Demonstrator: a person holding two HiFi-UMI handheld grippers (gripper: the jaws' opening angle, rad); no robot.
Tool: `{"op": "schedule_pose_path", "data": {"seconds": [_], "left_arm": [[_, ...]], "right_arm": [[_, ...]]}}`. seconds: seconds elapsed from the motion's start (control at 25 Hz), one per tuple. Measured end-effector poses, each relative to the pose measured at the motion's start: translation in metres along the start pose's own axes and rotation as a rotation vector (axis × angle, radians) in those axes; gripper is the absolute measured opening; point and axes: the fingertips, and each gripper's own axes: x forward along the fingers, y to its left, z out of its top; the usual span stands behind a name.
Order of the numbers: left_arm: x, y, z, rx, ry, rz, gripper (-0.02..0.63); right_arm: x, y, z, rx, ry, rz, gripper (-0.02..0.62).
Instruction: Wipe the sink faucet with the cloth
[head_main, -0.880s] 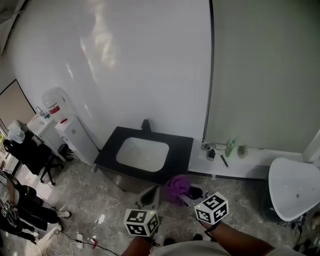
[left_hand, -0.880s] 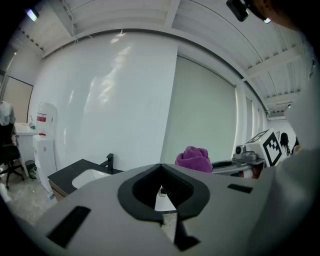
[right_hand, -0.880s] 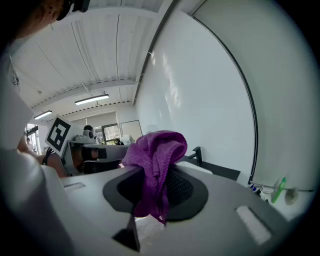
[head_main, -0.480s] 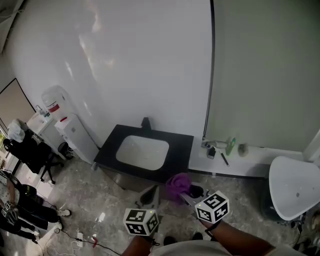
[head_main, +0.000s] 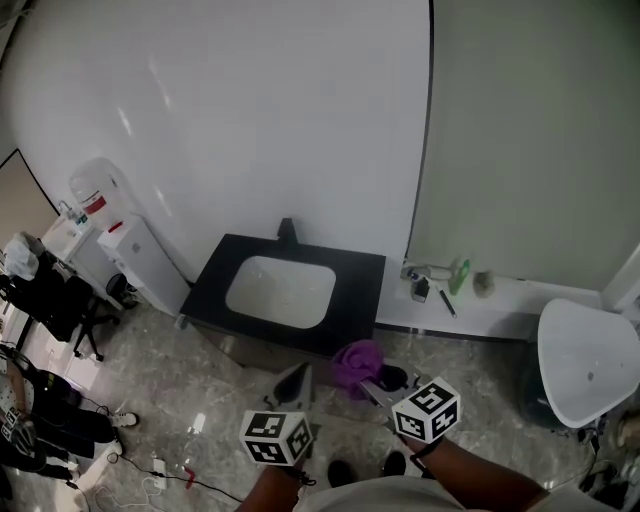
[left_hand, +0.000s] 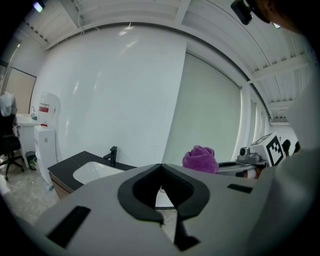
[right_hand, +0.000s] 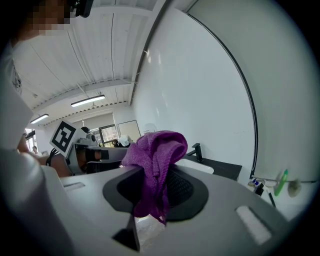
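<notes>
Though far from faucet (head_main: 288, 230), right claw (right_hand: 154, 186) tight on cloth (right_hand: 156, 150), left claw (left_hand: 161, 169) closed, empty; water dispenser (head_main: 140, 265) beside sink (head_main: 280, 290).

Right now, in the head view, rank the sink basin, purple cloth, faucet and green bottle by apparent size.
1. sink basin, clearly the largest.
2. purple cloth, though it is nearer the camera, which flatters it.
3. faucet and green bottle: both small and too alike to rank.
</notes>
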Motion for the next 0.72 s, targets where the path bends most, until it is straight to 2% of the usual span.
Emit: {"op": "schedule_pose_path", "data": {"seconds": [0.4,0.72], "left_arm": [[-0.002,0.054,0.017,-0.002,0.004,-0.062,0.006],[0.065,0.096,0.034,-0.019,0.01,-0.039,0.006]], "right_arm": [[0.062,0.026,0.023,-0.008,-0.022,-0.028,0.097],[0.122,-0.035,0.047,0.0,-0.017,-0.012,0.097]]}}
